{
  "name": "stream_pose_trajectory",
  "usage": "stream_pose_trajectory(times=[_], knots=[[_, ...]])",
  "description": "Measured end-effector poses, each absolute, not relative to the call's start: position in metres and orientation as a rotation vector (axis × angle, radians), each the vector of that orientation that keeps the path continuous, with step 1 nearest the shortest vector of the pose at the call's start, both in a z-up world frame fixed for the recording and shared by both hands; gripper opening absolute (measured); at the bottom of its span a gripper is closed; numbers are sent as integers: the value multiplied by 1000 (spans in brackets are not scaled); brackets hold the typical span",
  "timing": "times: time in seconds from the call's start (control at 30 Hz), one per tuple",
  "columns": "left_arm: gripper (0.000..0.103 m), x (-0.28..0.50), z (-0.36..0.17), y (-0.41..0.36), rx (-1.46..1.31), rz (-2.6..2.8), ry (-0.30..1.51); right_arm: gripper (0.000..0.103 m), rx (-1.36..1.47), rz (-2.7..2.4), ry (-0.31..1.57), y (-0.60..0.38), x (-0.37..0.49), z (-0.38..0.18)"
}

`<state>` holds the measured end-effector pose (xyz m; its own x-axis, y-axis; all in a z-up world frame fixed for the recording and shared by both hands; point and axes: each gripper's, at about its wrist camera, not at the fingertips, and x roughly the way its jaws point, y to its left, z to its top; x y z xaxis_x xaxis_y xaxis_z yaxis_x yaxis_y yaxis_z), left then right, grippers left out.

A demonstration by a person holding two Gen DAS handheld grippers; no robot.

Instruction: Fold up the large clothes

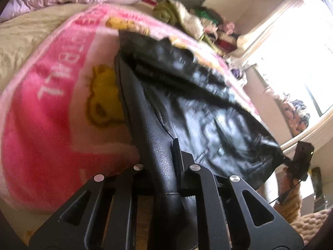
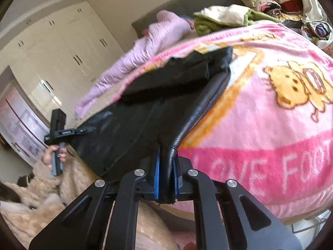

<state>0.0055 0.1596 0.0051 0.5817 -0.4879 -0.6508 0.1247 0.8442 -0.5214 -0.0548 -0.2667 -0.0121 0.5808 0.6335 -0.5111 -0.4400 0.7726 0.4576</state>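
Your work surface is a bed covered by a pink fleece blanket (image 2: 260, 129) with a paler pink border, which fills most of both views. White lettering on its deep pink band reads "LOVE FOOT" in the right wrist view, running off the frame edge; in the left wrist view (image 1: 52, 108) a word beginning "Tha" can be made out, and the rest is blurred. Yellow cartoon bear figures (image 2: 295, 83) are printed on it.

The black leather jacket (image 2: 145, 114) lies across this blanket, its far end resting on the fleece and its near edges lifted toward you. In the left wrist view the jacket (image 1: 208, 108) shows shiny creased panels and a seam; any label on it is too blurred to read.

A lilac quilted garment (image 2: 145, 50) lies beyond the jacket toward the head of the bed. A heap of mixed clothes (image 2: 268, 0) sits at the far corner, with a green and cream folded piece (image 2: 224, 16) in front of it. White wardrobe doors (image 2: 68, 48) with dark handles stand along the wall.

Your left gripper (image 1: 164, 166) has its jaws closed on a fold of the jacket's leather edge. Your right gripper (image 2: 166, 173) has its blue-padded jaws pressed together on another leather edge of the same jacket. Each gripper also shows small in the other's view, at the jacket's opposite corner.
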Motion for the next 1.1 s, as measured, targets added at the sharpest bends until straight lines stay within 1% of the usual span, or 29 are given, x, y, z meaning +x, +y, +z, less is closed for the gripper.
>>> stream_pose_trajectory(times=[0.2,0.4,0.53,0.73,0.87,1.1], knots=[[5,2,46,169,-456,-383,787,9,298,687,603,-267,-69,22],[5,24,54,176,-506,-379,770,9,348,641,538,-281,-57,36],[8,42,55,178,-535,-362,751,9,452,616,509,-289,-27,40],[12,77,63,176,-572,-322,728,9,532,588,469,-286,26,56],[16,105,65,176,-604,-283,723,9,552,565,458,-284,63,63],[17,148,59,175,-648,-208,741,10,550,521,491,-282,121,62]])
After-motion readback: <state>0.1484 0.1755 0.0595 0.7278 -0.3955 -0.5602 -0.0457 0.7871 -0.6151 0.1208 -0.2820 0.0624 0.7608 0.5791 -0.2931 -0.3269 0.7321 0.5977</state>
